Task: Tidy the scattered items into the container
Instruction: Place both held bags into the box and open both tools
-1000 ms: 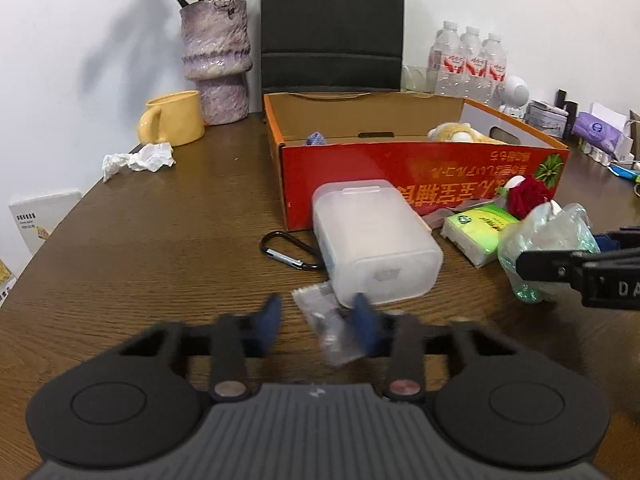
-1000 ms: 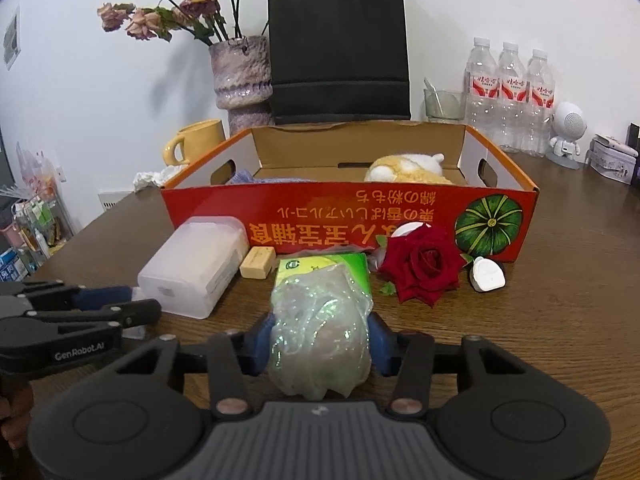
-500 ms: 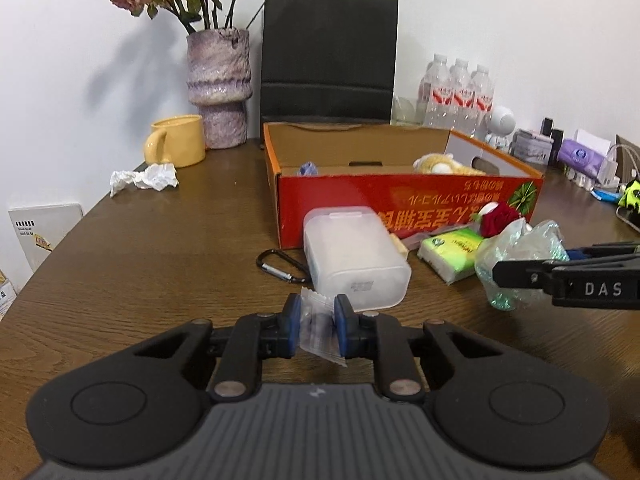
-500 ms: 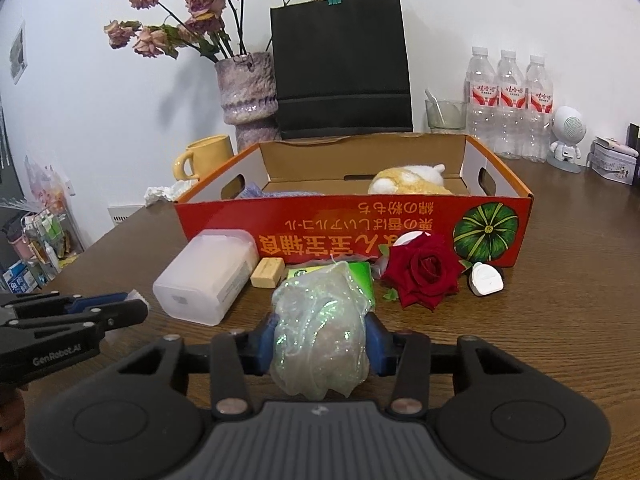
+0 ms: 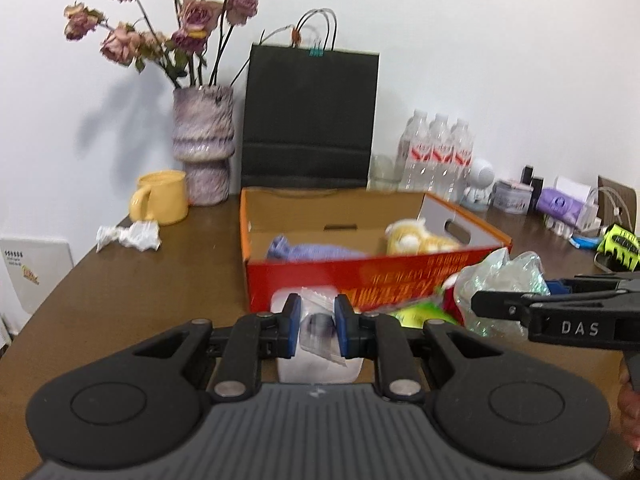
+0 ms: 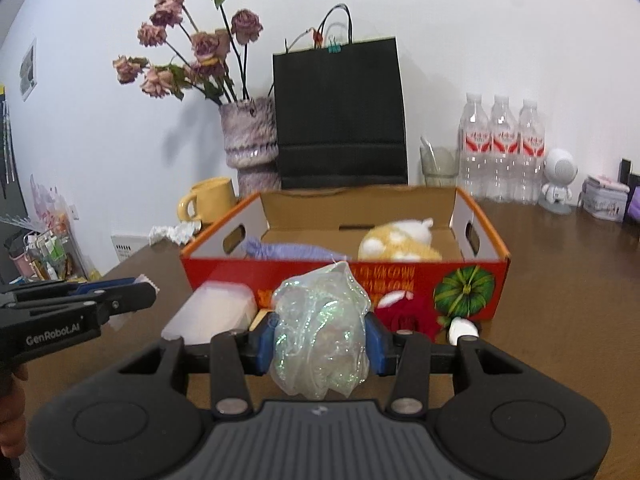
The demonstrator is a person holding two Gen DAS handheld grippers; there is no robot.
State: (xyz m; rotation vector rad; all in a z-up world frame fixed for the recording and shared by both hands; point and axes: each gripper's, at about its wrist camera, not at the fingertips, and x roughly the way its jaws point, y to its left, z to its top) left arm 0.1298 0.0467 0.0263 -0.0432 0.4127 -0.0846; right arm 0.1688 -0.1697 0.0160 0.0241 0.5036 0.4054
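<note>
the small clear packet (image 5: 318,330) sat pinched between the blue pads of the left gripper (image 5: 317,326), lifted clear of the table (image 5: 132,292) and hanging above the white plastic box (image 5: 320,364) on the wood below. over on the other side, the iridescent crinkled bag (image 6: 320,332) was clamped tight in the right gripper (image 6: 320,338), bulging above and below the pads, also off the table. just beyond, near the box's front wall, lay the red rose (image 6: 408,316), a small white plug (image 6: 462,326) and a green tissue pack (image 5: 416,314), blurred. and there was the orange cardboard box (image 6: 466,288), open-topped, in the middle of the table, with a yellow plush toy (image 6: 400,242) at its right end and a lilac cloth (image 6: 288,250) at its left. further back, toward the table's far left corner, were a crumpled paper (image 5: 128,236), a yellow mug (image 5: 162,198) and a vase of dried roses (image 5: 204,148); a black paper bag (image 5: 310,116) stood against the wall, water bottles (image 6: 504,148) at the far right.
</note>
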